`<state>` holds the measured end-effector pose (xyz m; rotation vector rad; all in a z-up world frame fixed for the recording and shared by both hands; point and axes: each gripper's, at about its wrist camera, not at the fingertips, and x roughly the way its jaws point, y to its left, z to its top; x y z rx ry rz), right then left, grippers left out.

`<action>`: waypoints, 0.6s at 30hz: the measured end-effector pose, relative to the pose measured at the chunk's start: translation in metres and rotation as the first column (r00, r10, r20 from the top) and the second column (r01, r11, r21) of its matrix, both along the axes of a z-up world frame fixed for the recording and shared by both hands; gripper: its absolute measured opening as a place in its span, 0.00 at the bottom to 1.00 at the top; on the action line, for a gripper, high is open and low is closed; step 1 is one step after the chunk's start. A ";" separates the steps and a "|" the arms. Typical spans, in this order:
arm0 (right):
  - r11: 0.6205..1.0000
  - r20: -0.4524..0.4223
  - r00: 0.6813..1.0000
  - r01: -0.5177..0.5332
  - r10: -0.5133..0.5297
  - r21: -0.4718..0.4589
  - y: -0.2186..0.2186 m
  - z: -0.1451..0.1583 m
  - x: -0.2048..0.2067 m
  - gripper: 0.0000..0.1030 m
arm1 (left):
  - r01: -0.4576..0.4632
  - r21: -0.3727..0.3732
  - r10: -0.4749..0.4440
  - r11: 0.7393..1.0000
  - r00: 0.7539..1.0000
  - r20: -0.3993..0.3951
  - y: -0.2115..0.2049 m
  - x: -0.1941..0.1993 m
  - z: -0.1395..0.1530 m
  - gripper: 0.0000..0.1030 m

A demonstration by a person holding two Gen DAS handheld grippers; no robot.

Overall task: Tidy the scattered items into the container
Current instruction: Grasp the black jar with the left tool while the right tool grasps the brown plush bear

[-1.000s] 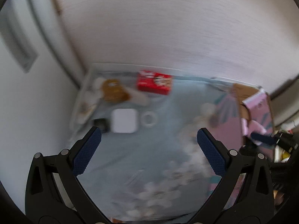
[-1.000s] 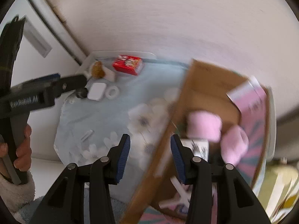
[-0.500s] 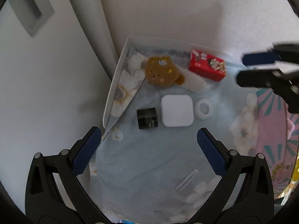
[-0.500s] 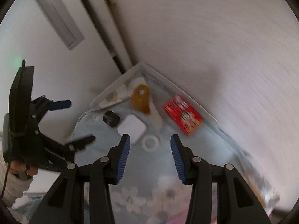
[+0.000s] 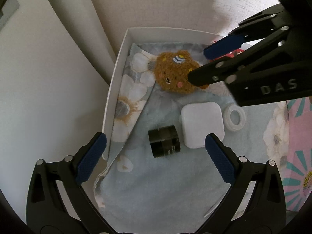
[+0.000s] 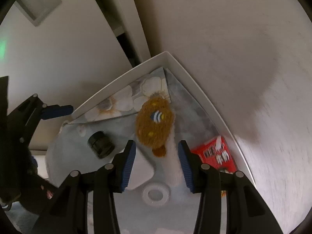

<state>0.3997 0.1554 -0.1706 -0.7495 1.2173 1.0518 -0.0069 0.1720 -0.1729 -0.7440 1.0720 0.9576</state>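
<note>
a white tray [image 5: 115, 89] lined with a floral cloth [image 5: 156, 185] carries the scattered items; its far corner sits against the wall. a brown plush toy [image 5: 173, 72] with a small striped bee patch lies near that far corner, on the cloth. the right gripper [image 6: 156, 161] hangs just above the plush toy's near end, jaws parted and holding nothing, one blue pad on each side of the toy's small brown tail. in the left wrist view the same gripper [image 5: 206, 64] enters from the right, its lower finger crossing in front of the plush toy's right side; contact with the toy cannot be confirmed.

nearer the middle of the tray lie a black cylindrical jar [image 5: 163, 143] on its side, a white rounded square case [image 5: 202, 124] just beside it, and a white ring-shaped object [image 5: 235, 120] just beside the case. a red snack box [image 6: 218, 156] lies along the tray's far edge, right of the plush toy, partly hidden behind the right gripper.

the left gripper [image 5: 154, 156] is wide open and empty, hovering over the tray's left edge with the black jar and the corner of the white case between its pads. a pink patterned container [image 5: 298, 156] shows at the right edge of the left wrist view.
</note>
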 end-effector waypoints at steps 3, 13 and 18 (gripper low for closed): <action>1.000 -0.012 1.000 -0.005 0.004 -0.015 0.006 -0.009 0.003 0.40 | -0.023 -0.010 0.023 1.000 1.000 0.009 0.001 -0.001 -0.004 0.86; 1.000 -0.036 0.999 -0.012 0.011 -0.029 0.016 -0.029 0.008 0.40 | -0.079 -0.045 0.081 0.996 0.996 0.038 0.000 0.001 -0.019 0.84; 0.999 -0.067 0.998 -0.014 0.012 -0.032 0.019 -0.038 0.009 0.40 | -0.105 -0.066 0.109 0.992 0.992 0.058 -0.002 0.000 -0.025 0.74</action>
